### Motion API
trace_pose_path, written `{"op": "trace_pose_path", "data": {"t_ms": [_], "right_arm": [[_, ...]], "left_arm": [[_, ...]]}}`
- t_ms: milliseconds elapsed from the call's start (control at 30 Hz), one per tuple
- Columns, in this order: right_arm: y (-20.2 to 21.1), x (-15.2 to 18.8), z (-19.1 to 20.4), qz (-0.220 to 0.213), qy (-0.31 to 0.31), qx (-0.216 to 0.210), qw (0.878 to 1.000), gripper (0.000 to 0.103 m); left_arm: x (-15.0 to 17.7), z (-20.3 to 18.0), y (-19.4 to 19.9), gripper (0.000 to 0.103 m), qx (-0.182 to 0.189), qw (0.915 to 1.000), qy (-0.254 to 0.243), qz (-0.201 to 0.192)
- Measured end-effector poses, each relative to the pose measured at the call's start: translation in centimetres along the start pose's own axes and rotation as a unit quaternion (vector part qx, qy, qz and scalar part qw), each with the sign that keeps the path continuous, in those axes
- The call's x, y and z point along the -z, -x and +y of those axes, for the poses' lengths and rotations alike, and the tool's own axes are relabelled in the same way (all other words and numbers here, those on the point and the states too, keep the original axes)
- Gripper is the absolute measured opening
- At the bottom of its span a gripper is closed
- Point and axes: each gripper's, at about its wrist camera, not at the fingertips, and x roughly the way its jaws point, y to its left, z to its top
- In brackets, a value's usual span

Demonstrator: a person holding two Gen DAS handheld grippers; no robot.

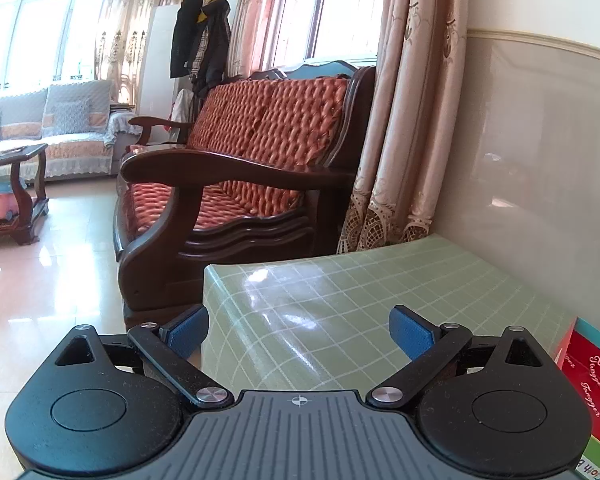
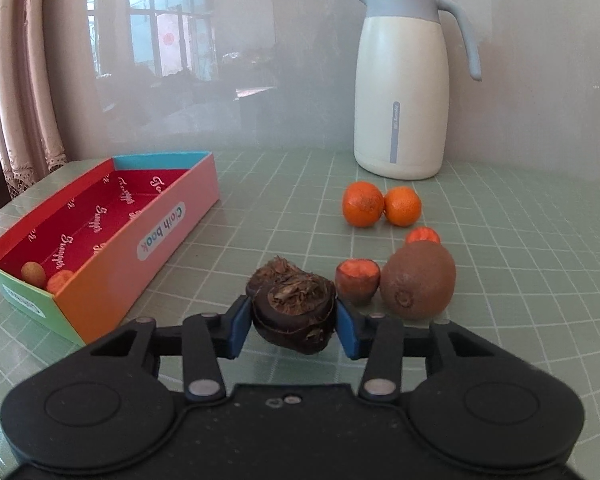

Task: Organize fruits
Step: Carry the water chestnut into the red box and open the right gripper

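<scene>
My right gripper [image 2: 295, 325] is shut on a dark brown water chestnut [image 2: 294, 312] just above the green checked table [image 2: 260, 216]. To its right lie a brown kiwi [image 2: 418, 280], a small orange-topped fruit [image 2: 358, 280] and another behind the kiwi [image 2: 422, 235]. Two mandarins [image 2: 363, 204] [image 2: 403, 206] sit farther back. The colourful open box [image 2: 140, 240] is at the left, with a pale round fruit [image 2: 33, 275] and an orange fruit [image 2: 60, 280] in its near end. My left gripper [image 1: 299, 334] is open and empty over the table's left corner, the box edge [image 1: 592, 380] to its right.
A white and blue thermos jug [image 2: 402, 92] stands at the back right against the glossy wall. A wooden armchair with an orange cushion [image 1: 240, 168] stands beyond the table's left edge [image 1: 208, 280]. A curtain [image 1: 400, 120] hangs by the wall.
</scene>
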Motion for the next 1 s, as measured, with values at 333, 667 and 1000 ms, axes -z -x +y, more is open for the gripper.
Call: {"op": "trace_pose_path", "data": {"t_ms": [333,667,1000], "right_arm": [[1.0,-2.1,2.8,-0.049,0.013,-0.08,0.996,0.044],[-0.5,-3.3,8.7,-0.053,0.08,-0.135,0.986,0.044],[-2.7,-3.1,12.1,-0.026,0.113,-0.149,0.982,0.044]], "left_arm": [[-0.1,0.6,-0.4,0.096,-0.014,0.9999,0.003,0.001],[-0.2,2.4,-0.7,0.096,-0.036,0.9994,0.001,-0.001],[-0.3,3.6,-1.5,0.096,-0.044,0.999,0.011,0.004]]}}
